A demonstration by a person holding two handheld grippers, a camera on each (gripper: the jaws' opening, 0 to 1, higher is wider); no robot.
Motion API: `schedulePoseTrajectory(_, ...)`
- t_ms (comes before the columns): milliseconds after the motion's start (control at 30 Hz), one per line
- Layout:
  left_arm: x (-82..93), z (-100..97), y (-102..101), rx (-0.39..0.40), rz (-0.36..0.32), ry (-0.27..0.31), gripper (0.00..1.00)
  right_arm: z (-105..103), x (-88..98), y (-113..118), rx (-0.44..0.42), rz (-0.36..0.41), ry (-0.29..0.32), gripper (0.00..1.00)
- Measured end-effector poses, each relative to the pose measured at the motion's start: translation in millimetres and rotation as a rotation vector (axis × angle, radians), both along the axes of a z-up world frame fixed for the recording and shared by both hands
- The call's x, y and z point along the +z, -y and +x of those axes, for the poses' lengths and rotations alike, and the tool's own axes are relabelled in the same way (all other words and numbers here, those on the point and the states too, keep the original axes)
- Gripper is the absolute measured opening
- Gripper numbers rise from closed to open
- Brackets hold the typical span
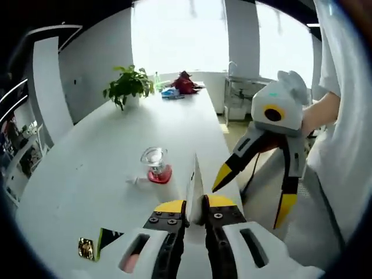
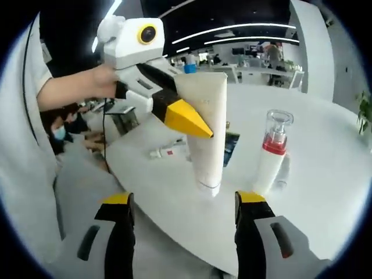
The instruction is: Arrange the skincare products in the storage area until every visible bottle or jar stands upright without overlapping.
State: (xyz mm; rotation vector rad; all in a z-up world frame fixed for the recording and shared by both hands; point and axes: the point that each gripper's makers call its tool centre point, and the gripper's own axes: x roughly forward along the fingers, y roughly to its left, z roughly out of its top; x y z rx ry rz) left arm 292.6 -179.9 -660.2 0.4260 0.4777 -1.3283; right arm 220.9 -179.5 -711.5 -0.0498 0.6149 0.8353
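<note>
In the right gripper view, the left gripper comes in from the left with its yellow-tipped black jaws pinched on the flat crimped top of a tall white squeeze tube, which stands cap-down on the long white table, upright with a slight lean. In the left gripper view the same tube's crimped edge shows as a thin blade clamped between that gripper's own jaws. Just right of the tube in the right gripper view stands a white pump bottle with a red collar and clear plastic cap, upright, near but apart from the tube; it stands just beyond the right gripper's right finger. That gripper's fingers are spread wide and hold nothing, the tube rising in the gap ahead of them. Behind the tube a small white tube with a red mark lies flat on the table, and a dark flat packet lies beside it. In the left gripper view the right gripper hangs off the table's edge to the right, jaws apart, and a potted green plant stands far beyond the fingers
</note>
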Motion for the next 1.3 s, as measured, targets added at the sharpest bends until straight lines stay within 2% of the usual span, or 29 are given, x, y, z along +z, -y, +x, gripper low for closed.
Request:
schedulePoseTrajectory(133, -7.2, 12.7, 3.1, 0.022, -0.015, -0.006, 0.14, 2.9, -8.9, 8.0, -0.054, -0.019, -0.006, 0.78)
schedulePoseTrajectory(333, -22.0, 37.1, 5.2, 0.063, -0.032, 0.001, 0.14, 6.7, -7.3, 15.3, -0.095, -0.031, -0.001, 0.84)
schedulePoseTrajectory(700, -31.4, 57.9, 8.6, 0.083, -0.072, 0.013, 0.14, 14.6, -13.2, 42.2, -0.191, -0.029, -0.027, 0.92)
schedulePoseTrajectory(1033, -32.5, 66.0, 16.2, 0.084, -0.112, 0.016, 0.14, 15.2, -16.7, 42.2, -0.204, -0.039, -0.044, 0.99)
schedulePoseTrajectory(1300, -30.3, 67.0, 20.9, 0.082, -0.152, 0.005, 0.14, 14.6, -20.6, 44.9, -0.215, -0.042, -0.059, 0.99)
